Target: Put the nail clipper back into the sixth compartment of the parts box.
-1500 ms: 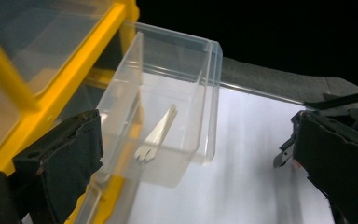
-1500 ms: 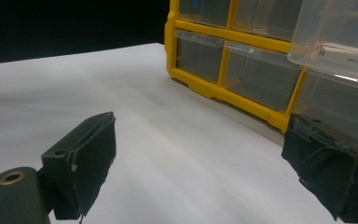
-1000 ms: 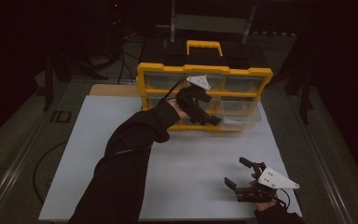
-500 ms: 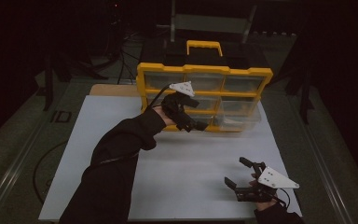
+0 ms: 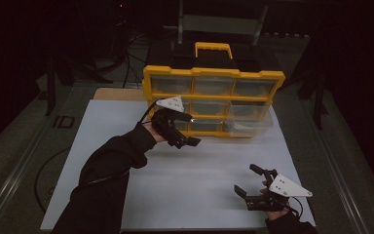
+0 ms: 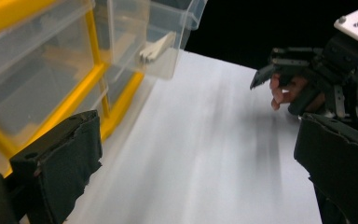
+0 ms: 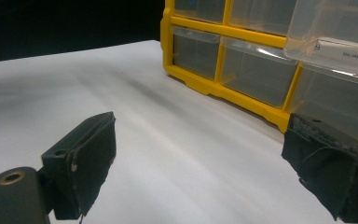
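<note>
A yellow organizer cabinet (image 5: 213,73) with clear drawers stands at the back of the white table sheet (image 5: 195,180). Its lower right drawer (image 5: 249,125) is pulled out; the left gripper view shows this drawer (image 6: 161,35) holding pale flat pieces (image 6: 156,46). My left gripper (image 5: 189,129) hovers open just in front of the cabinet's lower left, nothing between its jaws (image 6: 196,163). My right gripper (image 5: 246,180) rests open low over the sheet at the near right, jaws wide and empty (image 7: 205,172), facing the cabinet (image 7: 223,88).
A black case with a yellow handle (image 5: 213,48) sits behind the cabinet. The sheet's near edge (image 5: 175,227) runs just below the right hand. In the left gripper view the right gripper (image 6: 279,70) shows farther off. Dark floor and stands surround the table.
My left gripper has drawn back from the pulled-out drawer, moving left and toward the person. The drawer stays out. The right gripper has not moved.
</note>
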Available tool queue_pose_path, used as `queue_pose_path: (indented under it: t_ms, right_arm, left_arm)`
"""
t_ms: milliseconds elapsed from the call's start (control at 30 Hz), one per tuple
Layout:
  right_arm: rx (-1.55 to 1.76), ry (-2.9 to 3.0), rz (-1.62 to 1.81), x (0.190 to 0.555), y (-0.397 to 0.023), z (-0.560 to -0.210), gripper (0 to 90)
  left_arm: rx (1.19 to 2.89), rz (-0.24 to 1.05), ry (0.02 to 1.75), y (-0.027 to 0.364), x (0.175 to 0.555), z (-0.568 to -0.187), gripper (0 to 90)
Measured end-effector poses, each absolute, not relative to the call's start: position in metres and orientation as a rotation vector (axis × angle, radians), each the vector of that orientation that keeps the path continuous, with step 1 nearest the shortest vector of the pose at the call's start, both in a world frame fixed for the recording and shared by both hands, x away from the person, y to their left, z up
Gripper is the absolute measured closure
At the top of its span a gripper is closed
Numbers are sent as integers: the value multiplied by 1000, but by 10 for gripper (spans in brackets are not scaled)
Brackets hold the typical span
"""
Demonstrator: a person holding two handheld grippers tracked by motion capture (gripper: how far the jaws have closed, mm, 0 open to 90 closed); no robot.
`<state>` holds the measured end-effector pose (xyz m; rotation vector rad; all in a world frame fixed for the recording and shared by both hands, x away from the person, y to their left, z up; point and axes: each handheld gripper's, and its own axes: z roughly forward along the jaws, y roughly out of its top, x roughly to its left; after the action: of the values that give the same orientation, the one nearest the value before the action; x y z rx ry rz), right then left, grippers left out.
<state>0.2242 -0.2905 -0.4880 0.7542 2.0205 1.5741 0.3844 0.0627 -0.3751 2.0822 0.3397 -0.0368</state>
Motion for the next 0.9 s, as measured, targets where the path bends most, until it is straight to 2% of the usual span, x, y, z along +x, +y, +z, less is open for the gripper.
queue_pose_path:
  t_ms: [900]
  right_arm:
    - [757,2026,1567,225,-289,-488,99]
  left_arm:
    - [2004,-14,434,144,336,-422,19]
